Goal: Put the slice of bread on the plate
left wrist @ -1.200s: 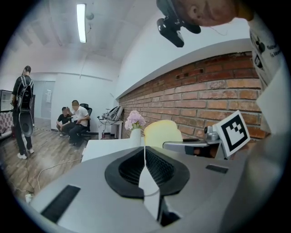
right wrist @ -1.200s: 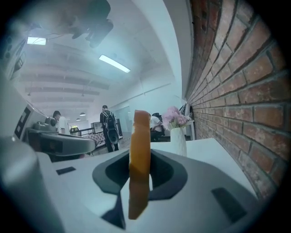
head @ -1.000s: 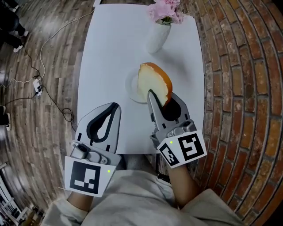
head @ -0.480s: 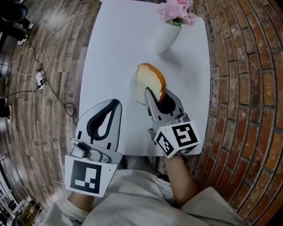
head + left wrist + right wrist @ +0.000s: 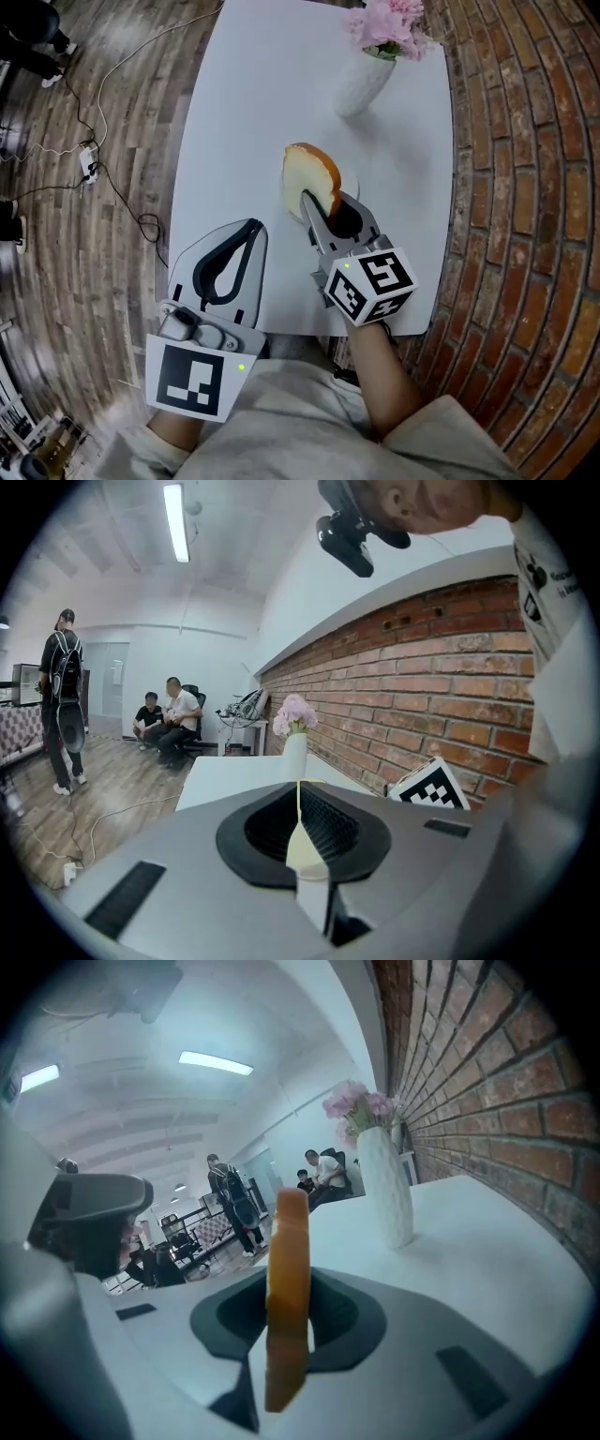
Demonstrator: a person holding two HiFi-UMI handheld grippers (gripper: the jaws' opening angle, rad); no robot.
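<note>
White table (image 5: 244,112) beside a brick wall (image 5: 511,187): the right gripper (image 5: 323,199) pinches the slice of bread (image 5: 305,176) on edge, over the plate (image 5: 350,180) beneath its tips; the left gripper (image 5: 251,225), closed and empty, lies farther off.

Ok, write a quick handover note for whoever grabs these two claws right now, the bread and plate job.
Left claw: shut, empty, over the near left part of the white table.
Right claw: shut on the slice of bread, which it holds on edge.
Plate: mid-table, nearer than the vase of flowers. The bread is over it; I cannot tell whether they touch.
Done: bread picked up and at the plate.
Left: lay the slice on the plate, open the right claw, back away.
</note>
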